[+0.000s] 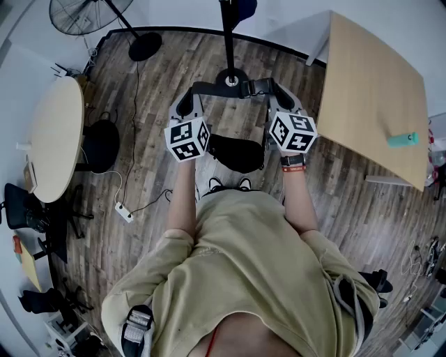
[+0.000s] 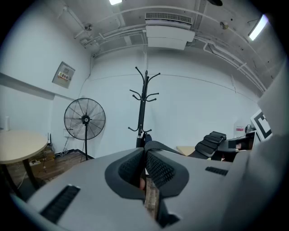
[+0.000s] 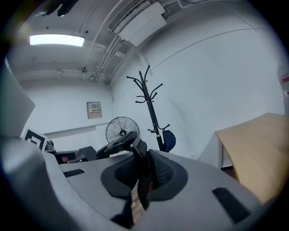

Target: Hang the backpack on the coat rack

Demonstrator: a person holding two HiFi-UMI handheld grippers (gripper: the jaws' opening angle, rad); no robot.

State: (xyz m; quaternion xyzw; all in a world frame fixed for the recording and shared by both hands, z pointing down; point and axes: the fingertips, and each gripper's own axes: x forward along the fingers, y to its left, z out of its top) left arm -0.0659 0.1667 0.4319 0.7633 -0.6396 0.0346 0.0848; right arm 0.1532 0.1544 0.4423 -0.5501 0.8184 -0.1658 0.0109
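Here the left gripper (image 2: 145,170) and right gripper (image 3: 143,173) each clamp the strap (image 2: 158,145) of the backpack (image 1: 237,153), with the coat rack (image 1: 228,35) ahead at top centre, a fan (image 1: 80,14) upper left and a wooden table (image 1: 376,90) upper right.

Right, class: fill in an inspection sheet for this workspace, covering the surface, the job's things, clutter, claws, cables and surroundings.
Surface: wood-plank floor; the person stands on it.
Job's things: black backpack hangs from its strap, which is stretched between the two claws. The coat rack stands ahead, with a dark item hanging low on it.
Clutter: teal object on the rectangular table.
Claws: left claw shut on the strap; right claw shut on the strap.
Cables: power strip with its cord lying on the floor.
Surroundings: pedestal fan, round table, white walls.
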